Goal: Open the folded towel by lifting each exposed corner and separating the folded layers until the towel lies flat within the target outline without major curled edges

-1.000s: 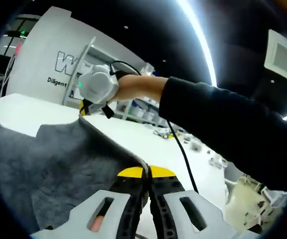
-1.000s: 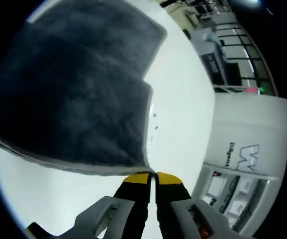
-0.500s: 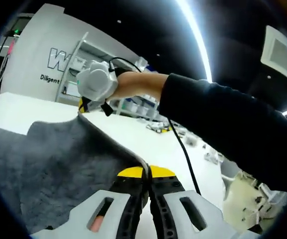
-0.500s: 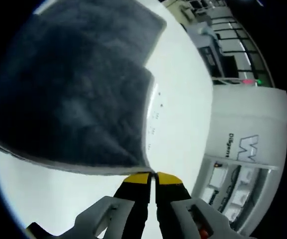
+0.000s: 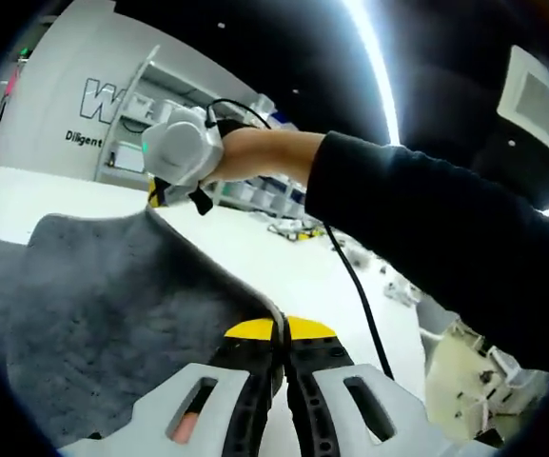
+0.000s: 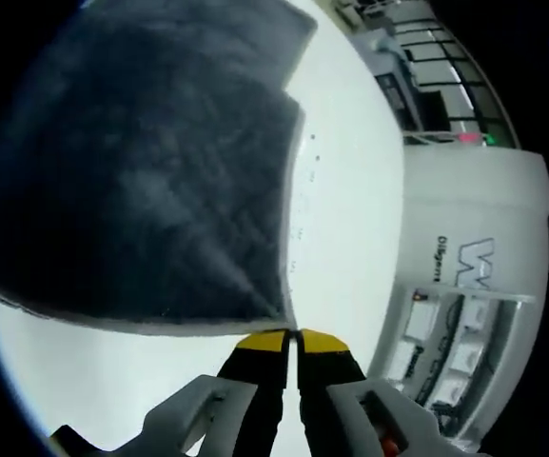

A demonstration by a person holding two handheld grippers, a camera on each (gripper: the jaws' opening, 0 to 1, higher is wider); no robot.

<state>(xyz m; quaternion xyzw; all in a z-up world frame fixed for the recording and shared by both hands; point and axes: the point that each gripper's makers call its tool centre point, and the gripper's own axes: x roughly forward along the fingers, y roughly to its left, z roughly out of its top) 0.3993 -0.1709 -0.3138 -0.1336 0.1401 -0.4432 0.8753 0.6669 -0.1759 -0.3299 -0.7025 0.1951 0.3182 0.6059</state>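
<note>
The dark grey towel [image 5: 103,305] with a pale hemmed edge is lifted off the white table [image 5: 284,267]. My left gripper [image 5: 281,333] is shut on one corner of it. In the left gripper view the right gripper [image 5: 165,195], held by a hand in a dark sleeve [image 5: 426,219], pinches the far corner of the same edge. In the right gripper view the right gripper [image 6: 291,335] is shut on a towel corner, and the towel [image 6: 141,171] spreads away in two layers over the table [image 6: 350,190].
A white wall panel with lettering [image 5: 93,105] and shelving [image 6: 445,333] stand beyond the table. A black cable [image 5: 355,295] hangs from the right gripper across the table. Small items [image 5: 288,228] sit at the table's far side.
Both views have shifted a little as the hands moved. The towel hangs higher and more stretched between the two grippers; both grips are unchanged.
</note>
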